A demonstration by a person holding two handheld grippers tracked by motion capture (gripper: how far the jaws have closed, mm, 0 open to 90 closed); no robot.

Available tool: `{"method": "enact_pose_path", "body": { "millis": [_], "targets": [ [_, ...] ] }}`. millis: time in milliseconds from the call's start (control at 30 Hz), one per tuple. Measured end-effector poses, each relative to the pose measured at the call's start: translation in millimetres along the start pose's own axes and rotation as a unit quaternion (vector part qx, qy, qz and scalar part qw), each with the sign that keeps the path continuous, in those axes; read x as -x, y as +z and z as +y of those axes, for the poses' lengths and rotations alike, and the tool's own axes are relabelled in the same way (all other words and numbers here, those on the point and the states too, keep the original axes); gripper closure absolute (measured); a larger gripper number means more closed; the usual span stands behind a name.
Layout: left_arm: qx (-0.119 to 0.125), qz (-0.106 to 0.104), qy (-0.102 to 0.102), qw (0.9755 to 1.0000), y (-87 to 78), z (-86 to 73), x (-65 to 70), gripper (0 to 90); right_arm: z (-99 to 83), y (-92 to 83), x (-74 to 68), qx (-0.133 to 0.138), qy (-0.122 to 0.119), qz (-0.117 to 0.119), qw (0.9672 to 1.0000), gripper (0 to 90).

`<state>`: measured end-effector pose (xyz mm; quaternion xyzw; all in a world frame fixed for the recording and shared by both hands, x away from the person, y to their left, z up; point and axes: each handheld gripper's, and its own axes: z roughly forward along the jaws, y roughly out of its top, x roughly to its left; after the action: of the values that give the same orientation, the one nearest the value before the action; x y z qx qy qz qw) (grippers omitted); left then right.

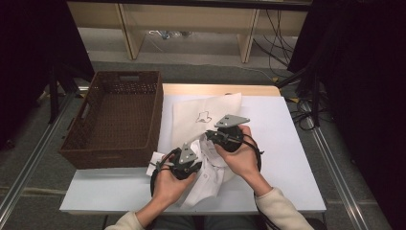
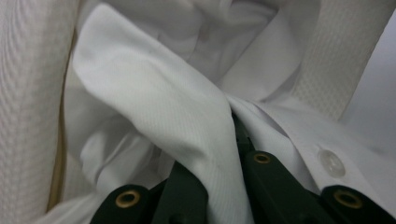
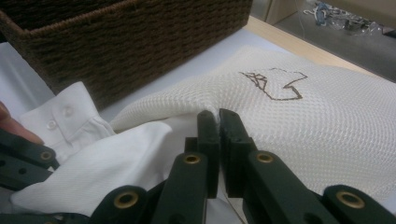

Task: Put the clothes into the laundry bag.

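Here the left gripper [image 2: 224, 154] clamps a fold of the crumpled white buttoned shirt [image 1: 210, 175] on the table's front; the right gripper [image 3: 218, 122] pinches, apparently, the cream mesh bag's [image 3: 299, 121] edge.

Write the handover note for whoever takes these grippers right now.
Left gripper: shut on a fold of the white shirt.
Right gripper: shut on the edge of the cream mesh bag.
Where things are: the bag lies flat on the table right of the brown basket; the shirt is bunched at the bag's near end, one cuff lying outside toward the basket.
Done: both grips set.
Left: probably work the shirt fully into the bag; whether the basket is the bag's next stop is only a guess.
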<state>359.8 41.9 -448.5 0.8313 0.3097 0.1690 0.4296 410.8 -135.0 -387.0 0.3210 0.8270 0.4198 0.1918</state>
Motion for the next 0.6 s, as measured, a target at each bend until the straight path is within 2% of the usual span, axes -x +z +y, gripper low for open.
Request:
{"method": "enact_pose_path", "body": {
  "millis": [33,67,100,133,233,267,367,467,500,533,567,600],
  "targets": [
    [0.006,0.002,-0.009,0.9999,0.4,4.3,1.7,89.4,0.4,-0.6,-1.3,-0.002,0.005,0.002,1.0000,89.1],
    [0.007,0.002,0.000,1.0000,0.0,8.5,0.7,89.4,0.8,-1.0,-1.6,0.002,0.001,0.002,1.0000,89.1],
    [0.018,0.004,-0.014,0.9997,1.7,11.3,2.3,89.4,1.1,-1.4,-2.0,0.002,0.001,0.002,1.0000,89.1],
    [0.013,0.007,-0.004,0.9999,1.4,15.0,0.0,89.4,1.2,-1.9,-2.1,0.003,0.003,0.002,1.0000,89.1],
    [0.019,0.022,-0.002,0.9996,6.9,21.4,-4.3,89.3,1.7,-2.3,-2.5,0.010,0.002,0.002,0.9999,89.1],
    [0.014,0.025,0.010,0.9995,8.8,23.0,-7.4,89.4,2.1,-3.1,-3.9,0.007,0.010,0.004,0.9999,89.1],
    [0.007,0.034,0.000,0.9994,19.3,22.1,-11.2,89.3,2.5,-2.2,-3.4,0.015,0.001,0.005,0.9999,89.2],
    [-0.005,0.048,0.004,0.9988,30.8,18.5,-18.3,88.8,2.3,-1.8,-2.2,0.014,-0.001,0.003,0.9999,89.2],
    [-0.012,0.052,0.006,0.9985,34.1,16.9,-20.5,88.2,1.9,-1.8,-2.9,0.009,0.006,0.004,0.9999,89.2],
    [-0.005,0.052,-0.006,0.9986,37.8,14.6,-21.1,87.5,1.5,-1.4,-2.1,0.009,0.005,0.003,0.9999,89.2],
    [-0.008,0.052,0.004,0.9986,38.0,13.6,-23.7,86.1,1.2,-1.1,-2.1,0.007,0.007,0.005,0.9999,89.1],
    [-0.006,0.054,0.000,0.9985,38.0,12.7,-22.9,84.0,0.6,-0.7,-1.8,0.005,0.009,0.005,0.9999,89.2]
  ]
}}
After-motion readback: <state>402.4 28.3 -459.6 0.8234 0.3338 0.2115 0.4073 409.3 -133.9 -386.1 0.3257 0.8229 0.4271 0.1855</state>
